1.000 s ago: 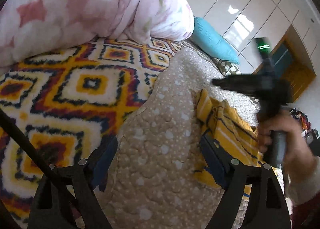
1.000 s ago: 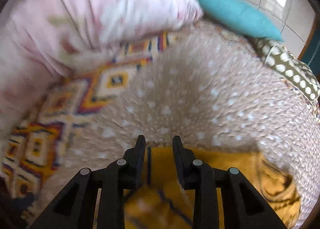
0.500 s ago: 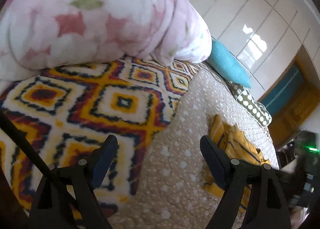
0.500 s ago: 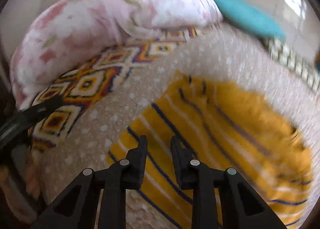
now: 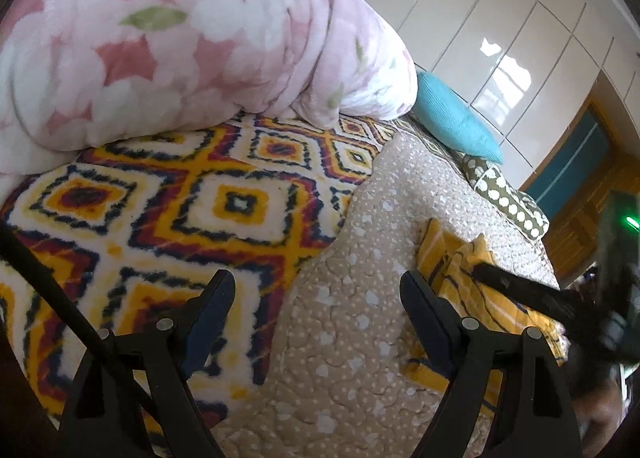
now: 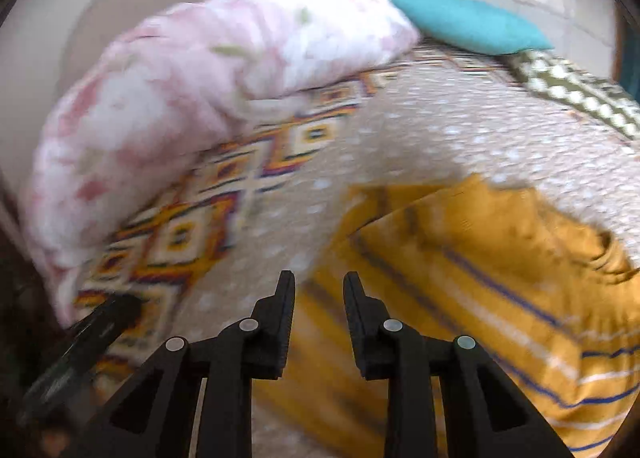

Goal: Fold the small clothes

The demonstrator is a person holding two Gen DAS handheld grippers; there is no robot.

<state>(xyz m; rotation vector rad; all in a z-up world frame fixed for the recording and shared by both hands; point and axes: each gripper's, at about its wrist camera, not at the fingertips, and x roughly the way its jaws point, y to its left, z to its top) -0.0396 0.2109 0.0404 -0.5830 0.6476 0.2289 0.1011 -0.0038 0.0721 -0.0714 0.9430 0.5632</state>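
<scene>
The right gripper (image 6: pixel 318 288), a black two-finger claw, hovers with its jaws a narrow gap apart and easing wider, nothing between the pads; below its tips lies the near left edge of the mustard-yellow striped garment (image 6: pixel 480 278), a small cloth piece with thin blue and white lines. That garment lies crumpled on the beige quilted bedspread with pale dots (image 6: pixel 440 130), one flap turned over along its upper edge, and it spreads away to the right of the claw. The right wrist view is blurred, so finer folds cannot be read. The left gripper (image 5: pixel 316 298), the same black build, hangs with its jaws spread wide and empty above the seam where the beige quilted bedspread (image 5: pixel 360 338) meets a fleecy blanket with orange, red and navy diamond patterns (image 5: pixel 180 198); the yellow garment (image 5: pixel 452 262) lies just beside its right finger, not touching it. In that view the right claw's dark arm crosses over the garment from the right edge. Beyond the patterned blanket a bulky pink floral duvet (image 5: pixel 180 38) is heaped up, a teal cushion (image 5: pixel 452 122) rests against it, and an olive pillow with white dots (image 5: pixel 508 198) lies further along the bed's edge. Glossy white wardrobe doors (image 5: pixel 500 38) stand behind.
</scene>
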